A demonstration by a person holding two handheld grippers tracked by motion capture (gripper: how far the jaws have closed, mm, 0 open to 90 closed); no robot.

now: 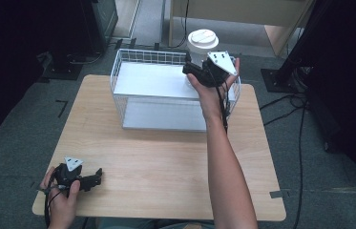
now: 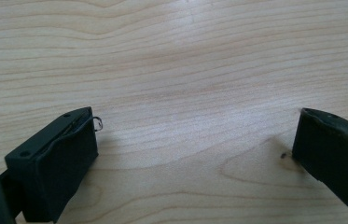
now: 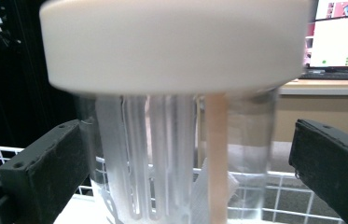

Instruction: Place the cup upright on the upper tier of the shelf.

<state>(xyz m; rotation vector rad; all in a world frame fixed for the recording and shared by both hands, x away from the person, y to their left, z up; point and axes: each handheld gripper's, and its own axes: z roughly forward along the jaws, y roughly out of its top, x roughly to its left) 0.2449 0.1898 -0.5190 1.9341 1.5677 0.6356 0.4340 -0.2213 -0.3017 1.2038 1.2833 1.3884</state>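
A clear cup with a broad white lid stands upright at the far right corner of a white wire basket. Clear plastic pieces and a pale stick are inside it. My right gripper is open around the cup's body. In the right gripper view one jaw touches the cup's side, and the other stands a little apart from it. My left gripper lies open on the wooden table at the front left. Bare wood shows between its fingers.
The basket holds a white shelf and a white floor panel, and its wire rim runs behind the cup. Black stands and cables are on the floor around the table. A lit monitor is far behind.
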